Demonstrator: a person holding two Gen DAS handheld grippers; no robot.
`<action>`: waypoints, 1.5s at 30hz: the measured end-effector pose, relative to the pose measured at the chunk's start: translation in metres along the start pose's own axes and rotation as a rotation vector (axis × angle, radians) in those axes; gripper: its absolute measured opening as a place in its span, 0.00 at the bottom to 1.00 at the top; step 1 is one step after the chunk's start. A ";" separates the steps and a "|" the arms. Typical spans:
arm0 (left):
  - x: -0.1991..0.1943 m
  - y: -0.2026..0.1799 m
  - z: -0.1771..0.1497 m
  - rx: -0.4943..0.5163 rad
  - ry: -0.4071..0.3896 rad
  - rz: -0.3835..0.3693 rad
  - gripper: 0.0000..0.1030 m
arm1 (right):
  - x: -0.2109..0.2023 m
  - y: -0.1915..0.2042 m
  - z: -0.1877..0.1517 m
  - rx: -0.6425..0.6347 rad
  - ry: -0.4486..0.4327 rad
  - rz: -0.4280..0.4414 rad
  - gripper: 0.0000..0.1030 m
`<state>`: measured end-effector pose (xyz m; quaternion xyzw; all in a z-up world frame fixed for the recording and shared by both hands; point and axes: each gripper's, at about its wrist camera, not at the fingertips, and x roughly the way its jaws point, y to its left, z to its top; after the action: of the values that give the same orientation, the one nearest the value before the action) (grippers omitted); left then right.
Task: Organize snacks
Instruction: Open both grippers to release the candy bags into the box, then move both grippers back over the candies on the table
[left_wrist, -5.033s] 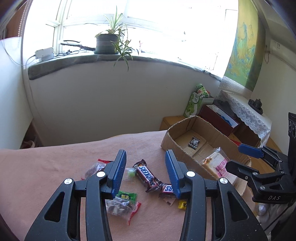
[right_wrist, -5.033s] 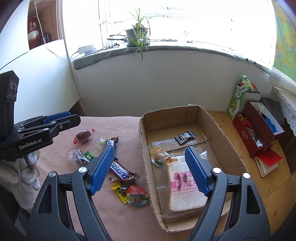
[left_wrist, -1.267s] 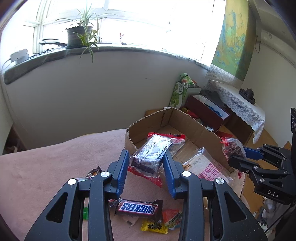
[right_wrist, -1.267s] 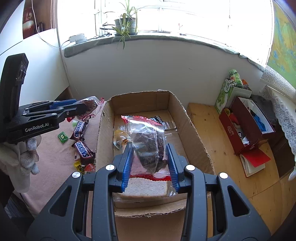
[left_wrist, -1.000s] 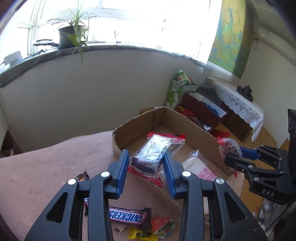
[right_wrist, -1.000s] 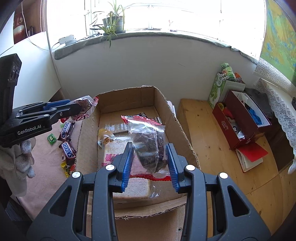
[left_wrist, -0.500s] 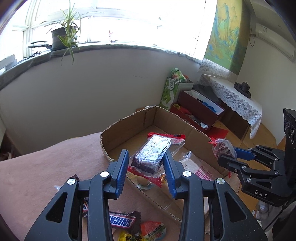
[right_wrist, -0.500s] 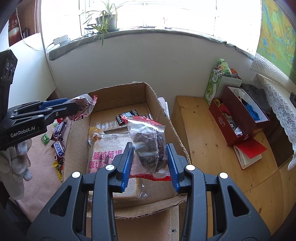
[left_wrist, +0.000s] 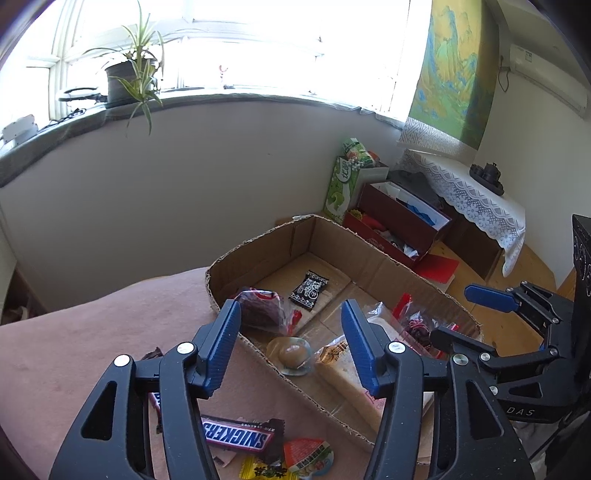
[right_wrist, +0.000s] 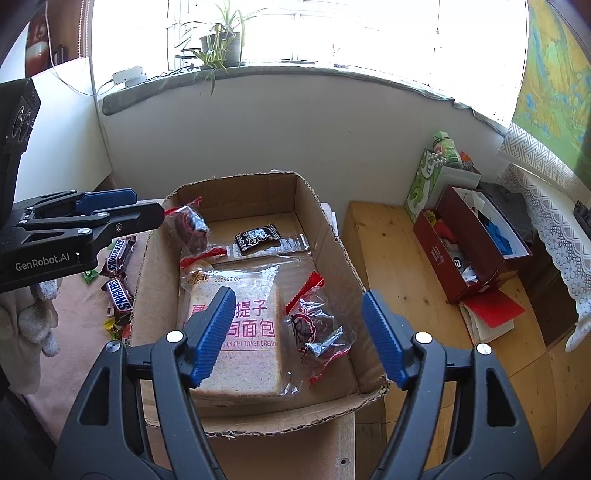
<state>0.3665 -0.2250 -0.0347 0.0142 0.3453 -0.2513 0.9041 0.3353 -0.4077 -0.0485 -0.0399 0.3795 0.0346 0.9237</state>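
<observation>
Holding my left gripper (left_wrist: 290, 341) spread wide, nothing between jaws; clear red-edged snack bag (left_wrist: 260, 312) just ahead of left jaw, inside cardboard box (left_wrist: 266, 251). My right gripper (right_wrist: 297, 332) also spread; second snack bag (right_wrist: 317, 326) between jaws, beside toast bread pack (right_wrist: 240, 321).

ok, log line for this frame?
left gripper: open | right gripper: open | both dark snack bags in cardboard box | Snickers still outside

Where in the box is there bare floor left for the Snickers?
Bare: far end of the cardboard box, between black packet and back wall. Crowded: near half, toast bread and red-trimmed packet side by side.
</observation>
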 end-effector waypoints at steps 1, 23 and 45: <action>-0.001 0.001 0.000 -0.001 -0.002 0.001 0.54 | 0.000 0.001 0.000 -0.003 0.002 -0.001 0.72; -0.048 0.039 -0.012 -0.043 -0.049 0.039 0.58 | -0.033 0.032 -0.002 -0.018 -0.030 0.024 0.72; -0.084 0.134 -0.077 -0.200 0.014 0.134 0.58 | -0.038 0.148 -0.029 -0.170 -0.006 0.242 0.72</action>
<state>0.3282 -0.0554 -0.0602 -0.0515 0.3732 -0.1545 0.9133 0.2740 -0.2652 -0.0493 -0.0718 0.3742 0.1778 0.9073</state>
